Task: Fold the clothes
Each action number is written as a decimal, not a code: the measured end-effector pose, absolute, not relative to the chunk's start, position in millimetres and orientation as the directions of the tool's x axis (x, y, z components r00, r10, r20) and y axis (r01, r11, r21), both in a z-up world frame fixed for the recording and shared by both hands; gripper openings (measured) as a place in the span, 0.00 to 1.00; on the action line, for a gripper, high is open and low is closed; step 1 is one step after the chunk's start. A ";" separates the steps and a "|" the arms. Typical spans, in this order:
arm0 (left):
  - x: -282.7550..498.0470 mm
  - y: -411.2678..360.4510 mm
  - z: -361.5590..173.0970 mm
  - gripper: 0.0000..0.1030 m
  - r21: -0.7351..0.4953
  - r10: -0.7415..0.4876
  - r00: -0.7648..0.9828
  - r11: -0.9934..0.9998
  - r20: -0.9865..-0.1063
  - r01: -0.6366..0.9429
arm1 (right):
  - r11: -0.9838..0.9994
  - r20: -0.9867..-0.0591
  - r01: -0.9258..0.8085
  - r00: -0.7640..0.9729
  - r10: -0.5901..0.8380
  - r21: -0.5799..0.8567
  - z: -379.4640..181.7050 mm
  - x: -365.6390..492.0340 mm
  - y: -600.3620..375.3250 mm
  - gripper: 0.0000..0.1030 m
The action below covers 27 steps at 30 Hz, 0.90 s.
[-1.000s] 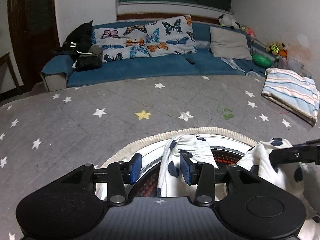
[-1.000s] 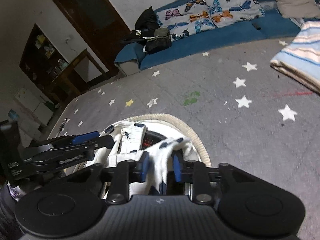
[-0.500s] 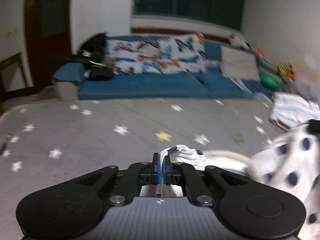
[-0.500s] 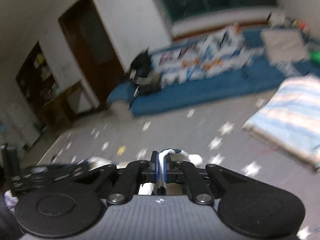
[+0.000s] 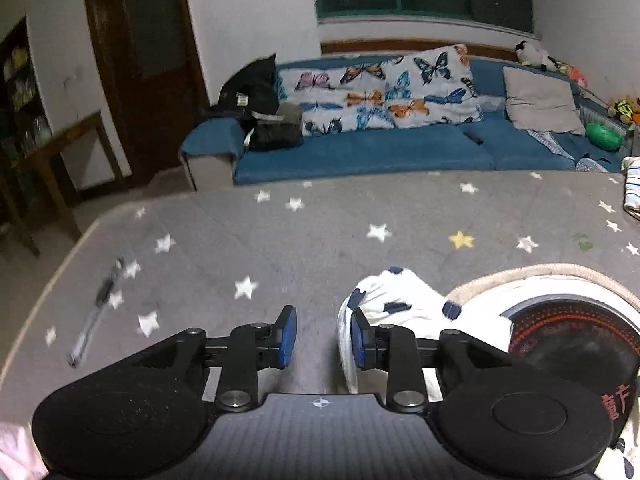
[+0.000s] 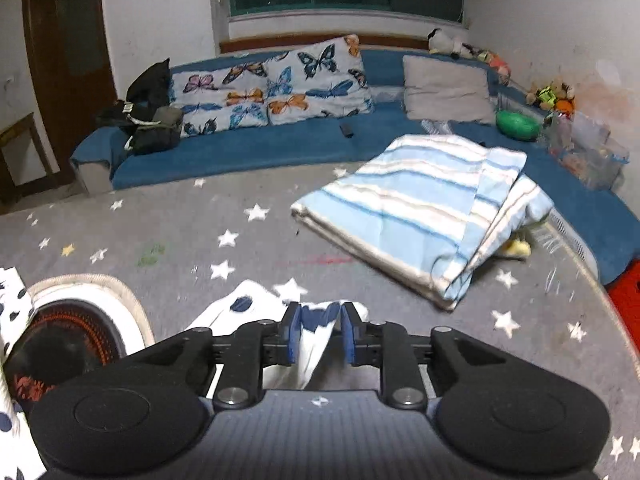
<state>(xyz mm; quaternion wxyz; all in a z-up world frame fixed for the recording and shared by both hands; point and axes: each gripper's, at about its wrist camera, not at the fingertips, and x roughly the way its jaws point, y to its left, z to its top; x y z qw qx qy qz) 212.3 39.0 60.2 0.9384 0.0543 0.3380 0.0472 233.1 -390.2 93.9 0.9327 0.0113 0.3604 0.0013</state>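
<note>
Grey star-printed bed cover (image 5: 304,240), left gripper (image 5: 320,338) spread apart, white navy-spotted garment (image 5: 394,304) bunched against its right finger, partly hidden, blurred pen (image 5: 94,316); right gripper (image 6: 320,334) parted, garment corner (image 6: 316,320) loose between, folded blue-striped blanket (image 6: 420,212) beyond.

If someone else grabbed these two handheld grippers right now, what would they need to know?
Left gripper: open; an edge of the white dotted garment lies against its right finger, not pinched.
Right gripper: open, with a fold of the same garment loose between its fingers.
The garment lies spread across the grey star-print cover, partly over the round mat. A folded striped blanket sits farther right.
Done: garment laid down, both grips let go.
Left: none of the folds shows yet; smooth it, then fold. I cannot tell how flat it lies, as most of it is hidden behind the grippers.
</note>
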 end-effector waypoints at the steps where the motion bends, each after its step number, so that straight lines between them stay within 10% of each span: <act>1: 211.6 37.1 63.2 0.30 0.134 0.118 0.775 0.990 -0.620 -0.044 | 1.000 -0.660 0.012 0.751 -0.011 -0.003 96.6 234.9 -388.6 0.27; 7: 214.9 30.6 70.9 0.32 0.142 0.119 0.789 0.989 -0.603 -0.041 | 0.994 -0.581 0.012 0.810 -0.075 -0.112 112.3 230.5 -376.7 0.37; 13: 216.7 33.5 71.4 0.47 0.137 0.129 0.778 0.989 -0.615 -0.056 | 0.993 -0.659 -0.117 0.749 0.071 -0.026 98.8 246.1 -367.0 0.36; 27: 201.0 51.0 79.6 0.45 0.082 0.062 0.777 0.997 -0.626 -0.014 | 0.980 -0.763 -0.156 0.617 0.194 0.122 59.1 263.3 -367.8 0.36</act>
